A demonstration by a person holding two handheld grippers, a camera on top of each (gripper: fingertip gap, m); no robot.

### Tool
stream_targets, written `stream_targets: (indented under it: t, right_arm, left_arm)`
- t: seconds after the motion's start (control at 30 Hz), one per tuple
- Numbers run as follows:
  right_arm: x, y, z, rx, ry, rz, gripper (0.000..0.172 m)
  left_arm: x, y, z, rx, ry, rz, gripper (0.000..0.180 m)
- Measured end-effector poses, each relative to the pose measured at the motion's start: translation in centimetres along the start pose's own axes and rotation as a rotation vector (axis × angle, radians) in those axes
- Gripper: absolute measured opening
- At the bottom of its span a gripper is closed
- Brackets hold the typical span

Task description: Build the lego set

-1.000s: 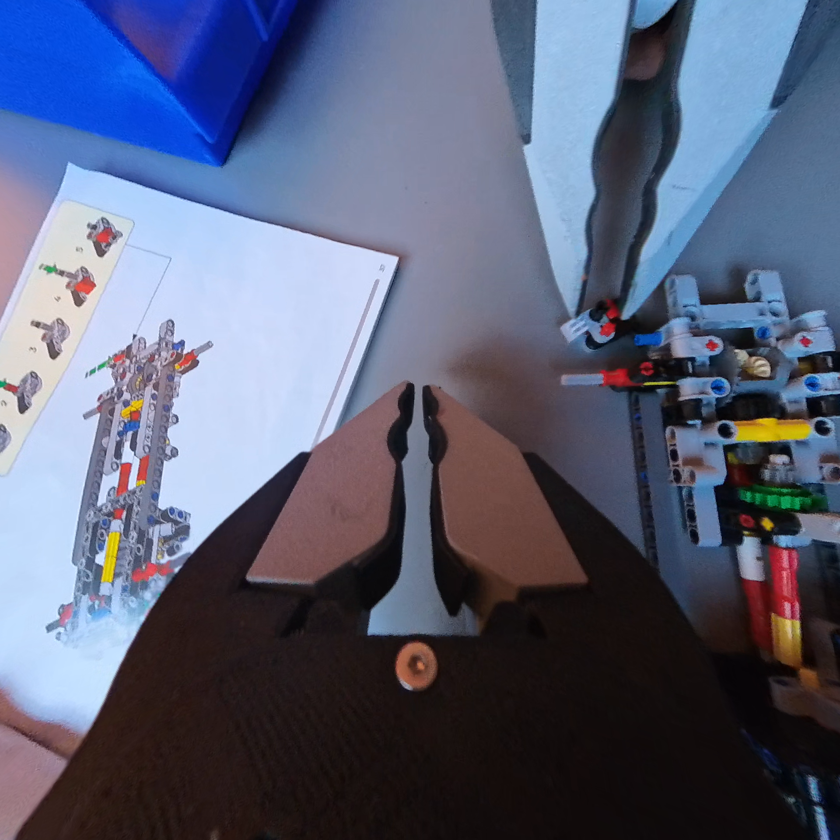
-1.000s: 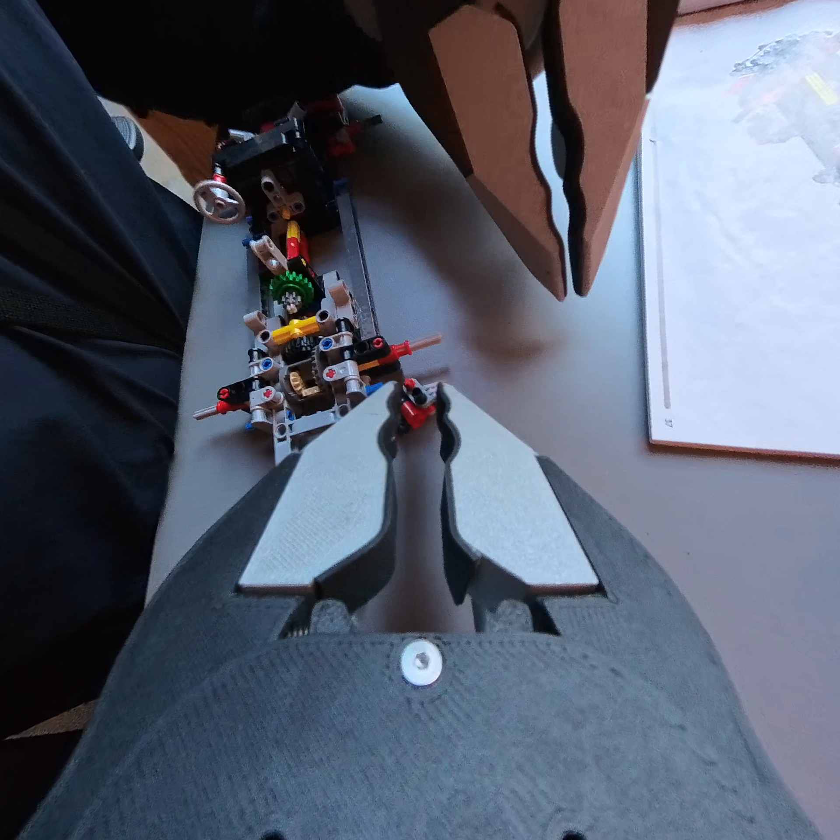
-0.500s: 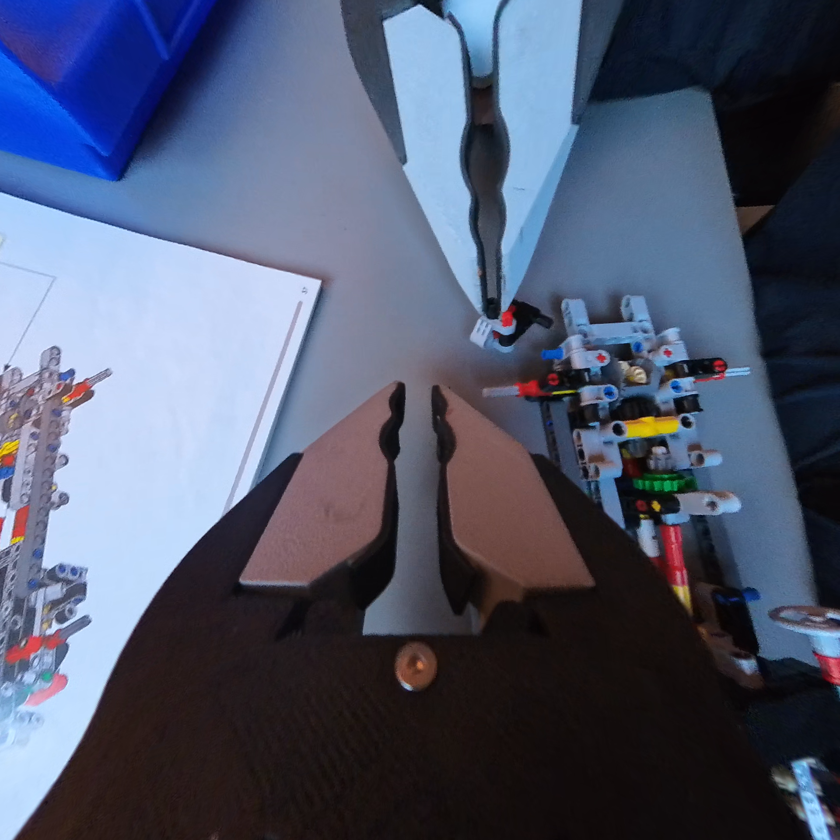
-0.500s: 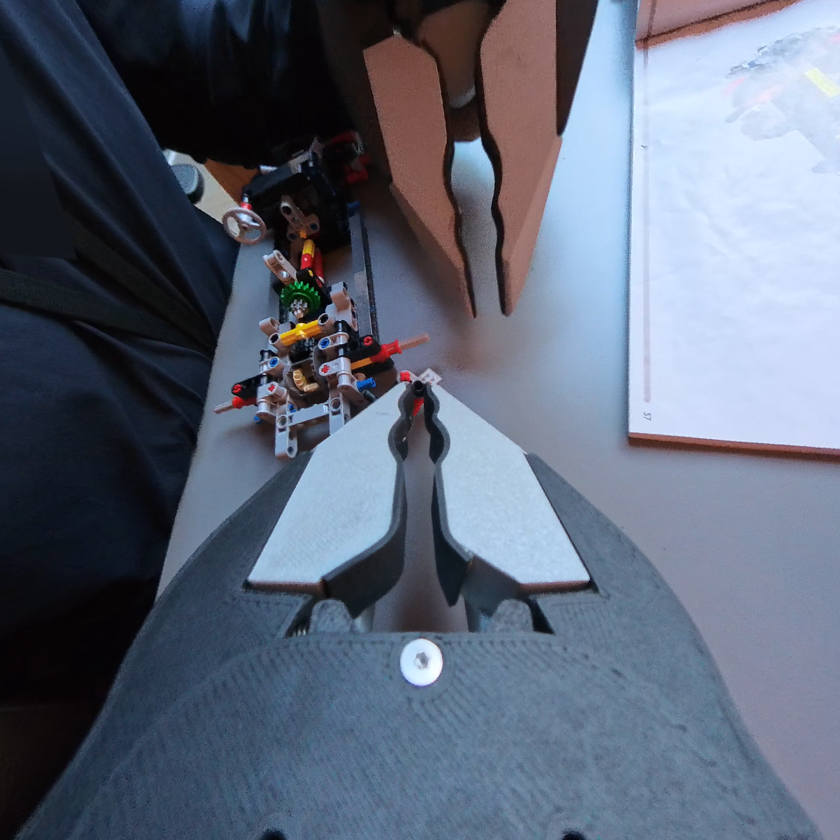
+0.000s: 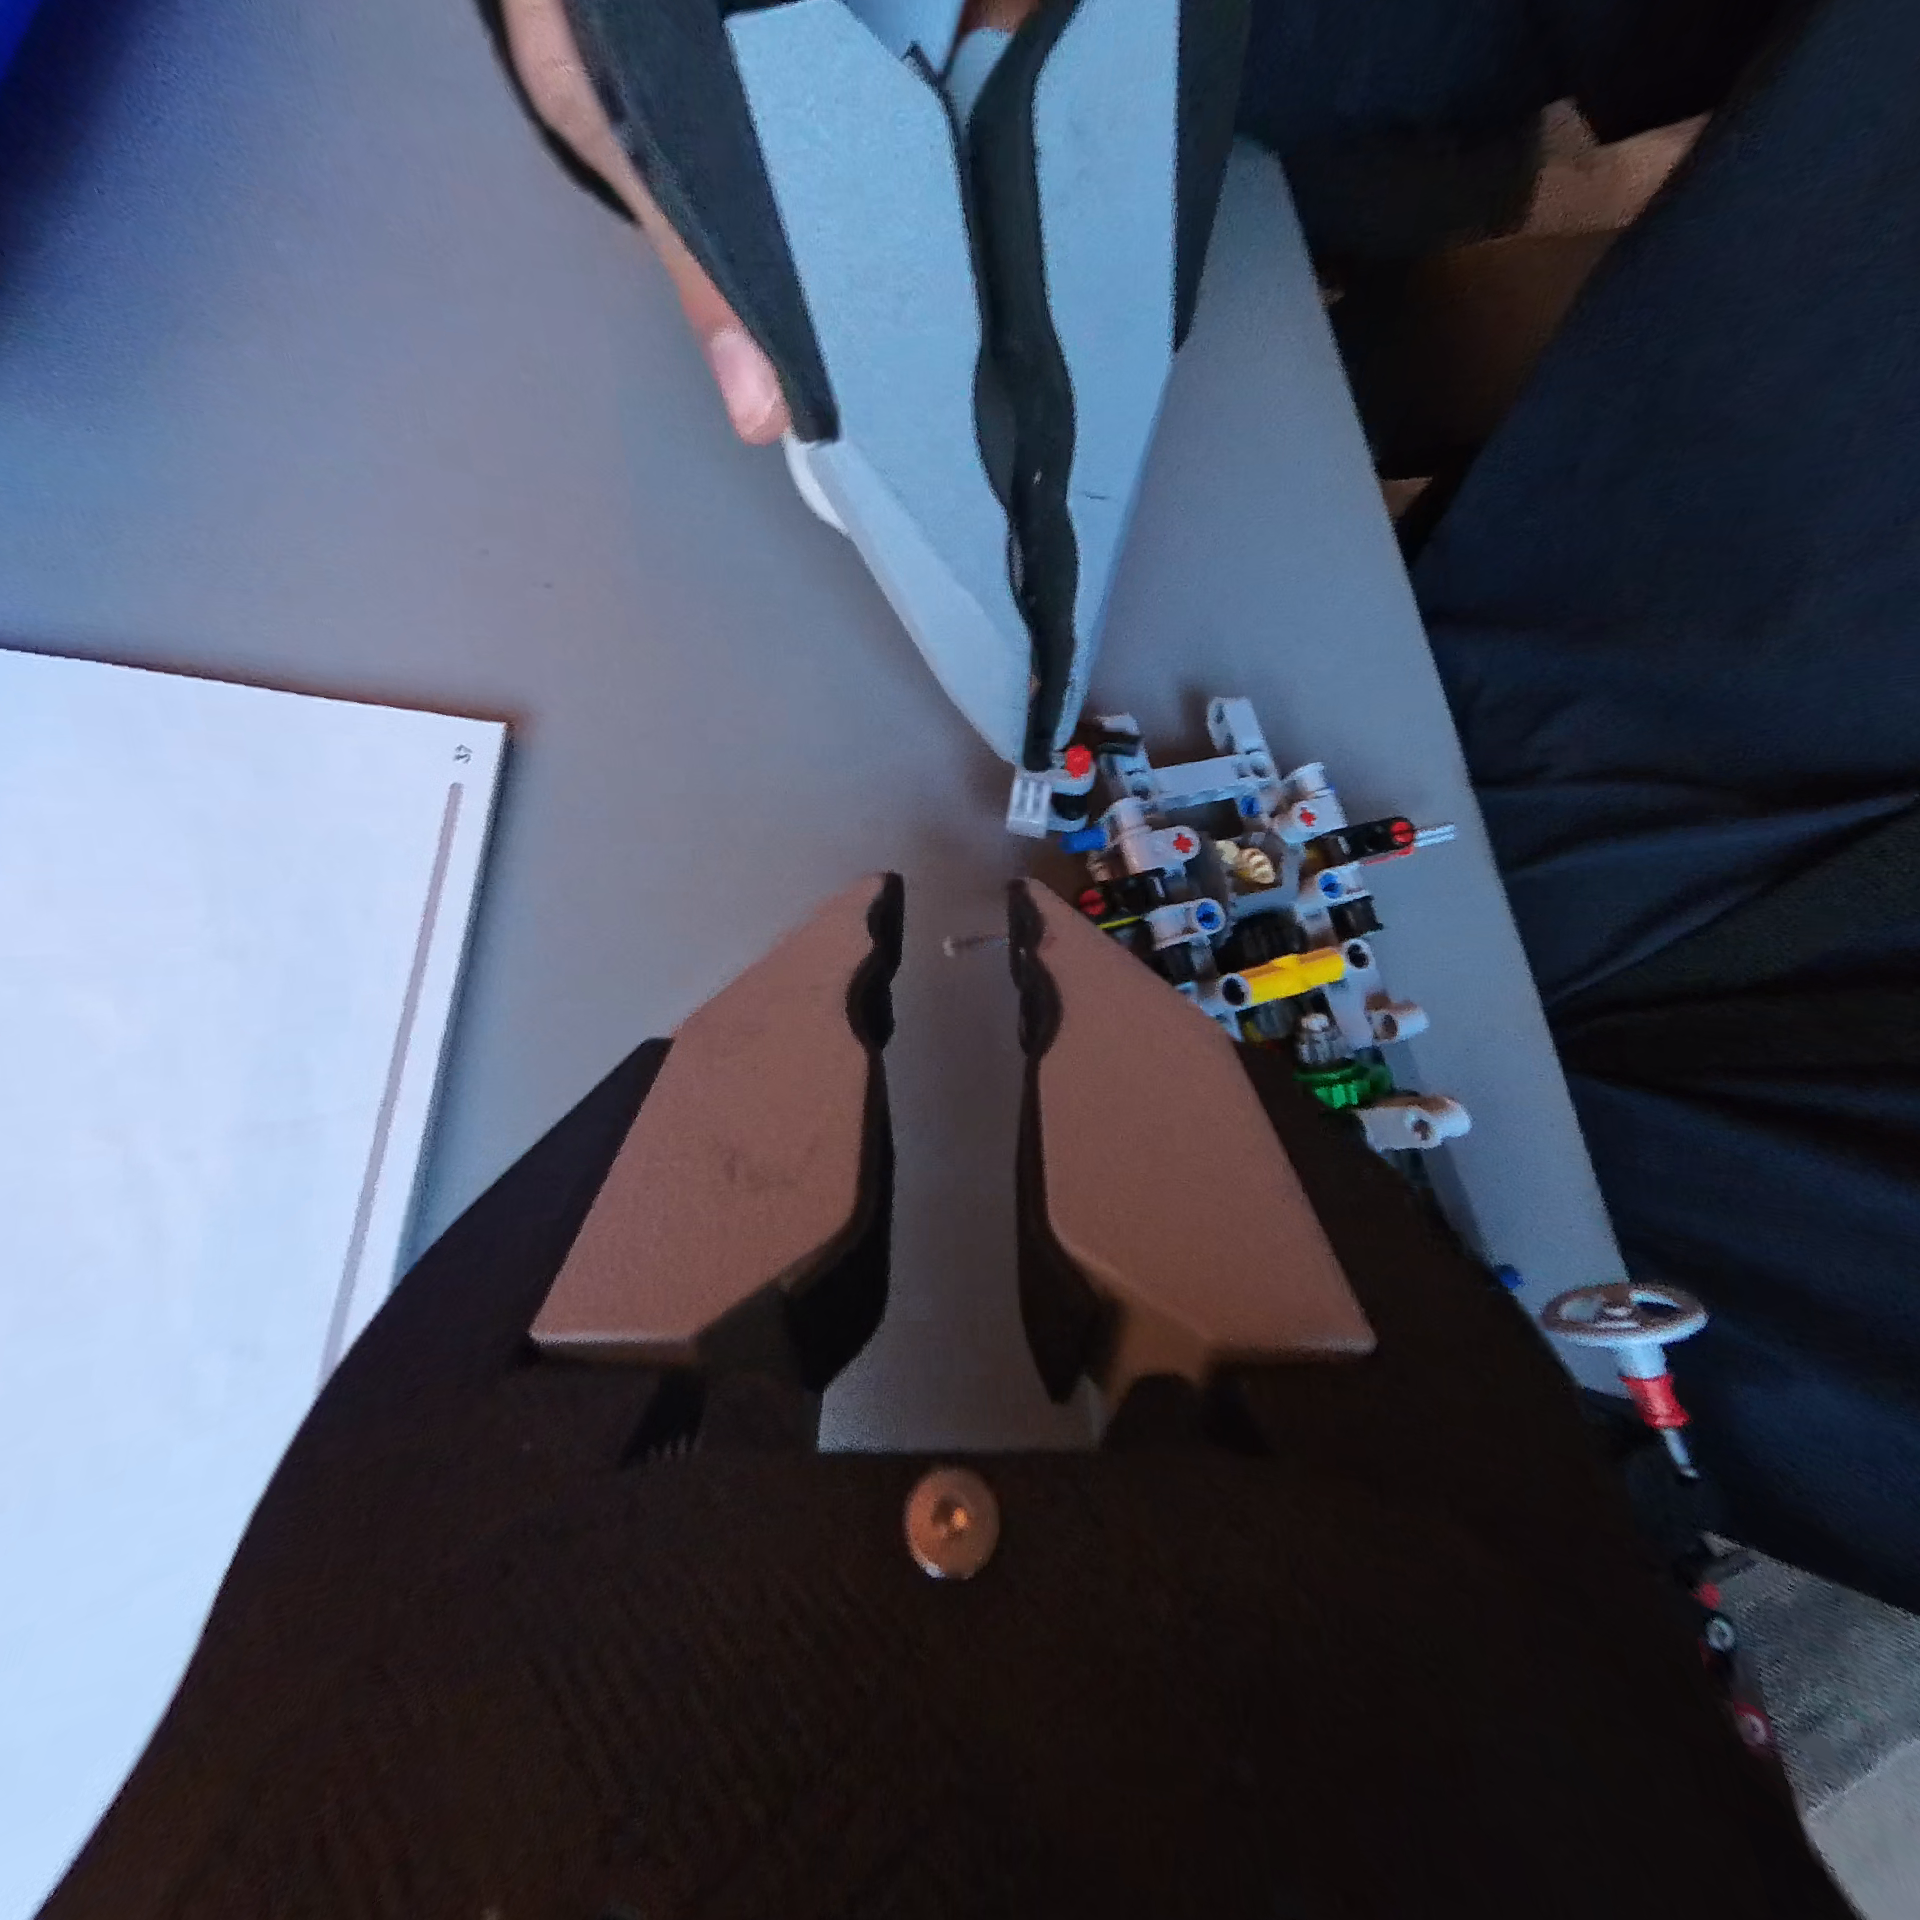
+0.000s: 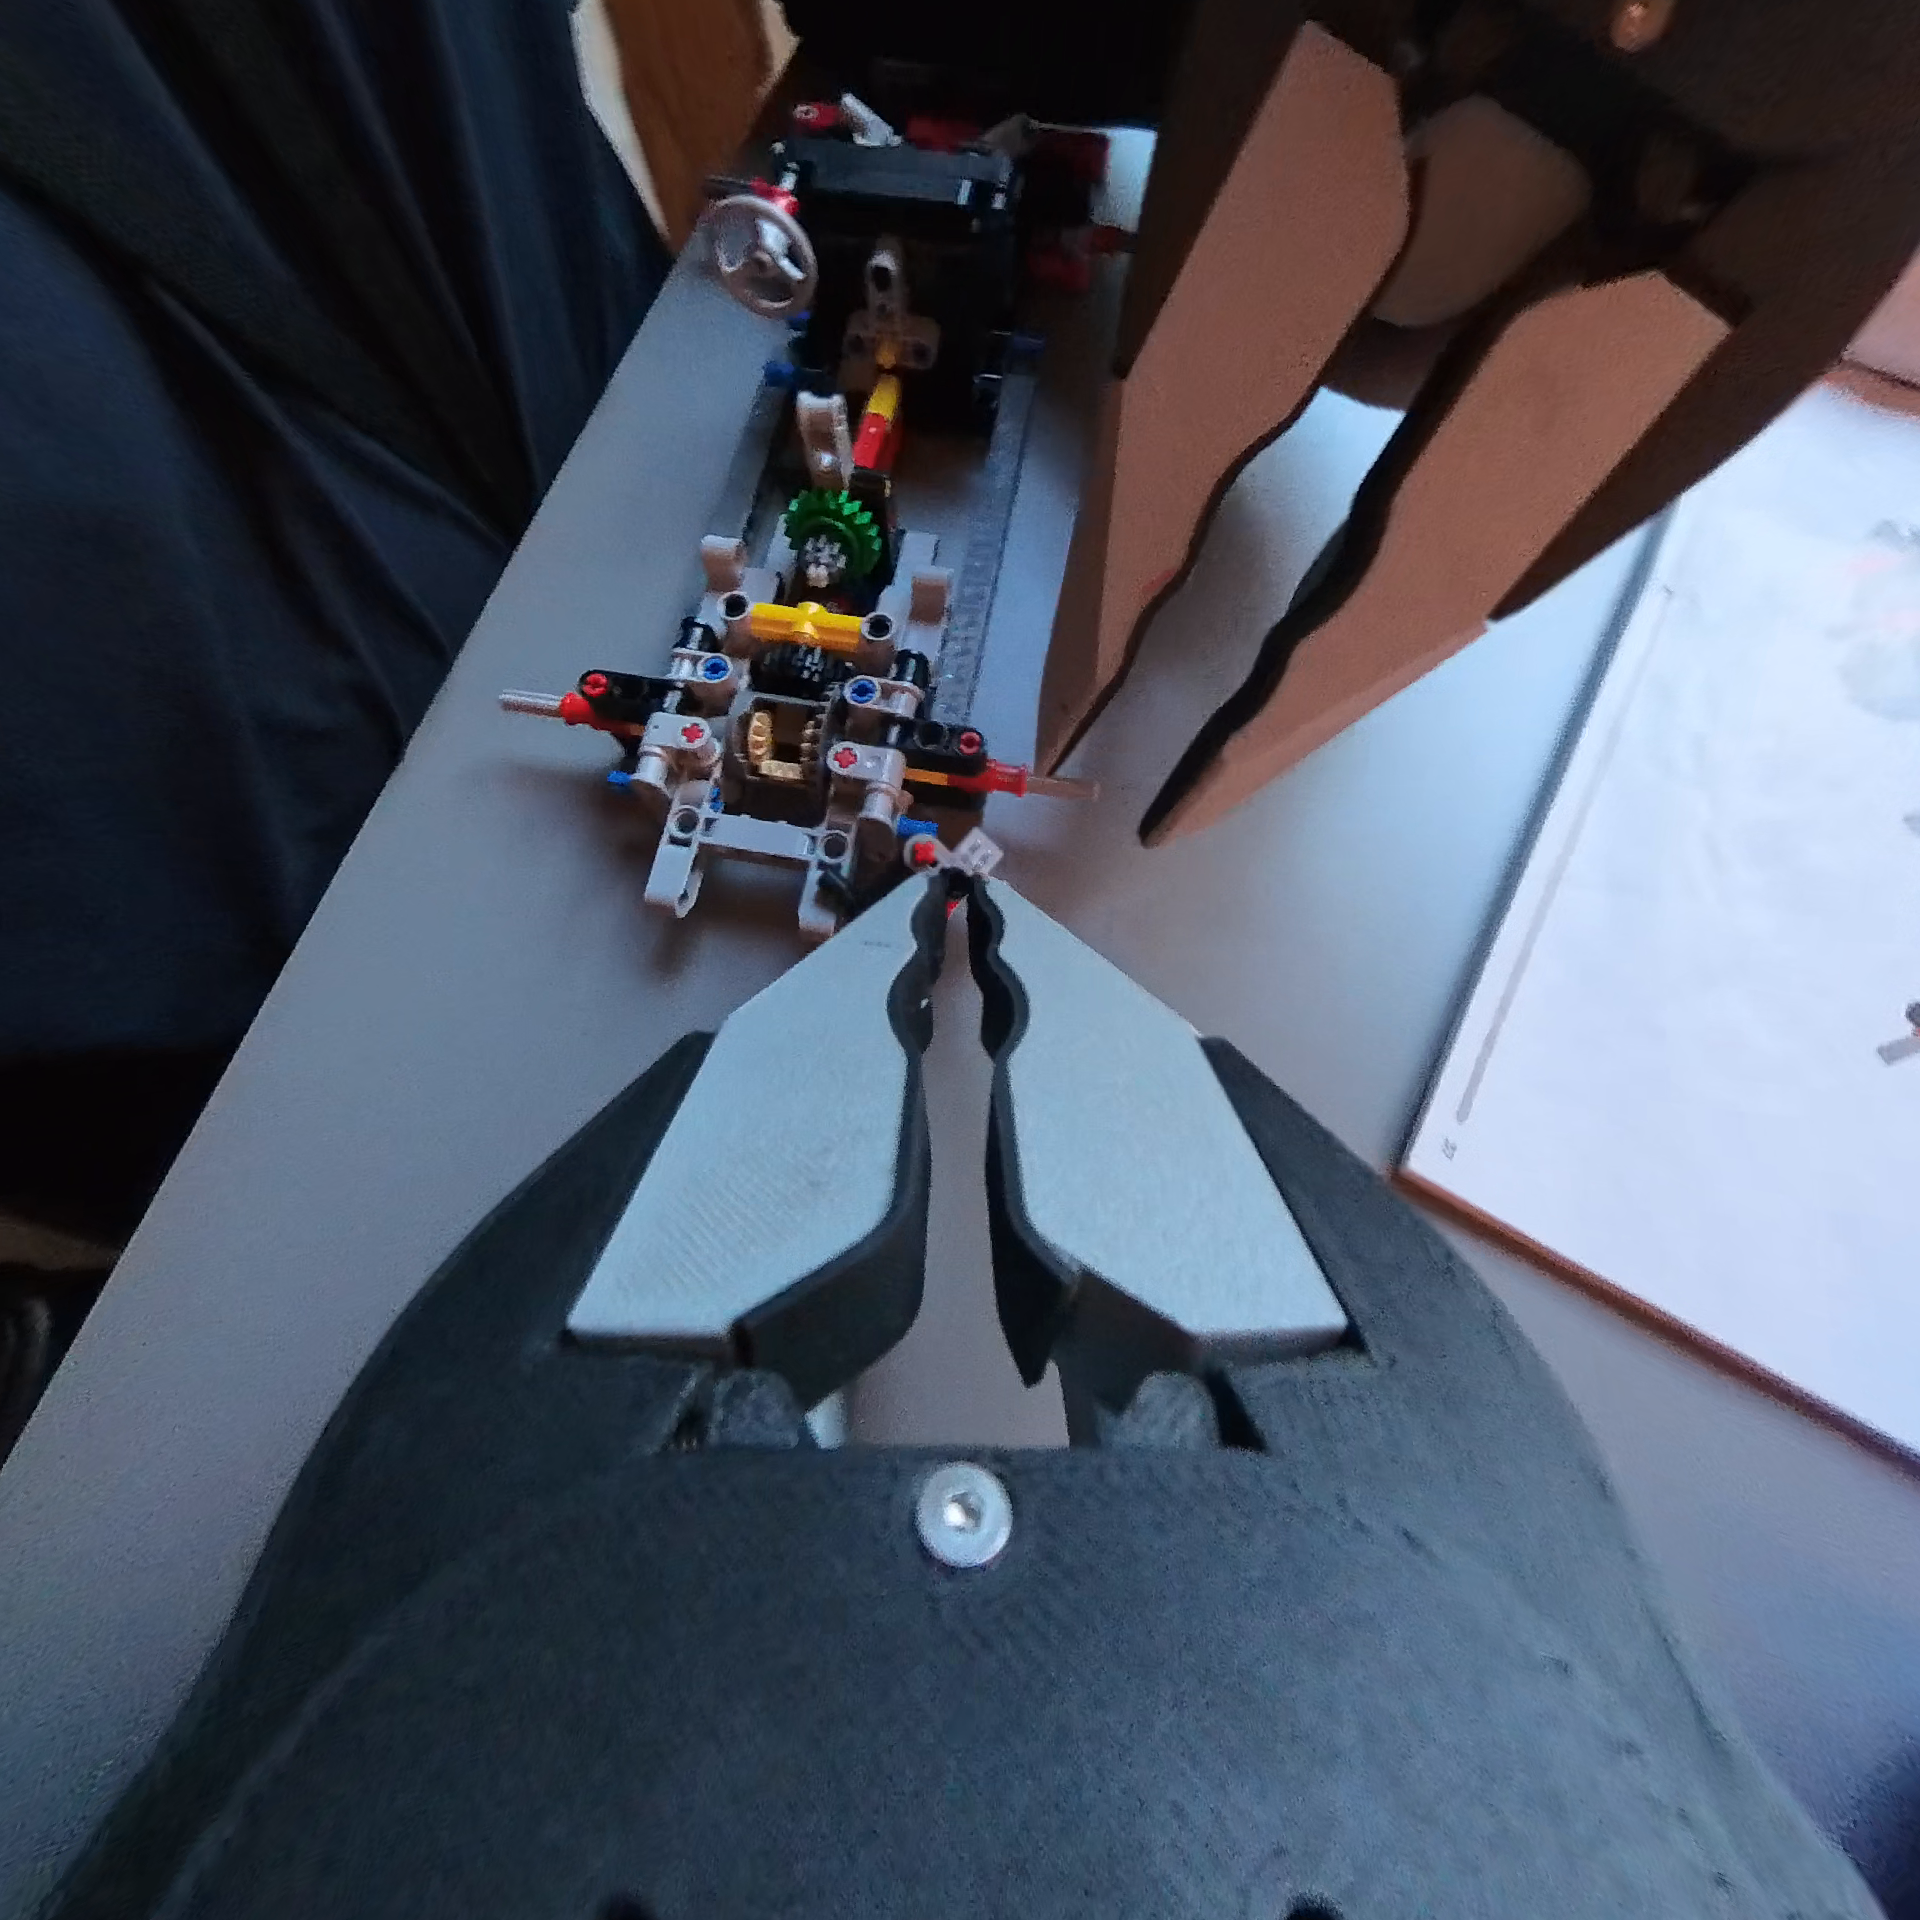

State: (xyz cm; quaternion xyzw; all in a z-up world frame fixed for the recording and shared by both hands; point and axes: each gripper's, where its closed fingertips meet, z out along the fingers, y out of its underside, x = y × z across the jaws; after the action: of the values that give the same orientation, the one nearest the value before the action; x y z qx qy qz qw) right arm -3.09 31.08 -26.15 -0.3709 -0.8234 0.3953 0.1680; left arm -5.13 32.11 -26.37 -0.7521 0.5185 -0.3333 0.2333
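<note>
2 grippers work at 1 end of a long brick-built chassis (image 6: 800,717) that lies on the grey table (image 6: 416,1039) along its edge. The right gripper (image 6: 951,899), with grey fingers, is closed on a small grey connector piece with a red pin (image 6: 951,857); its tips pinch the black part of this piece, which sits just ahead of them, and the pale end sticks out past the tips. The piece is held just beside the near corner of the chassis, close to a blue pin there; whether it already touches the frame I cannot tell, so the joining seems not finished.

The left gripper (image 5: 954,909), with brown fingers, stands with its jaws apart and grips nothing. The thin axle tip (image 5: 971,943) of the chassis reaches sideways into the gap between its fingers, close to the right finger (image 5: 1122,1091), but the pads do not press on it. So a steadying hold on the chassis, if one is intended, is still to be made.

Seen from the right gripper, the long axis of the chassis runs straight ahead and away: the grey frame end is nearest, then the green gear (image 6: 831,530), and the black block with the grey steering wheel (image 6: 758,249) is farthest. Its cross axles point left and right. An open instruction booklet (image 6: 1714,883) lies to the right of this gripper.
</note>
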Motion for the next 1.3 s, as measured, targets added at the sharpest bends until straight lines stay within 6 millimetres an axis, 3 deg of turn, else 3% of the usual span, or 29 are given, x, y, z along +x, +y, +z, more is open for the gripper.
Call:
stream_targets:
  t: [0.17, 0.37, 0.67, 0.87, 1.03, 1.3]
  right_arm:
    - [0.2, 0.4, 0.2, -0.070, -0.107, -0.062, 0.001]
    - [0.4, 0.4, 1.0, -0.152, -0.162, -0.170, 0.000]
    - [0.7, -0.4, 0.3, -0.118, -0.110, -0.189, 0.000]
    - [1.4, 0.7, 0.5, -0.138, -0.057, -0.033, 0.003]
    - [1.0, 0.3, -0.2, -0.044, 0.003, 0.141, 0.023]
    - [0.8, 0.1, 0.3, -0.097, 0.085, 0.190, 0.013]
  left_arm:
    - [1.1, 0.2, 0.7, -0.011, 0.115, -0.055, 0.015]
    - [1.0, 0.0, 0.9, -0.012, 0.157, -0.063, 0.015]
    - [1.1, -0.2, 1.6, -0.085, 0.169, -0.066, 0.008]
    - [0.5, 0.2, 1.9, -0.111, 0.060, -0.112, 0.007]
    - [0.5, -0.7, 1.1, -0.018, -0.004, -0.188, 0.006]
    - [0.7, -0.7, 1.2, -0.029, -0.085, -0.205, 0.006]
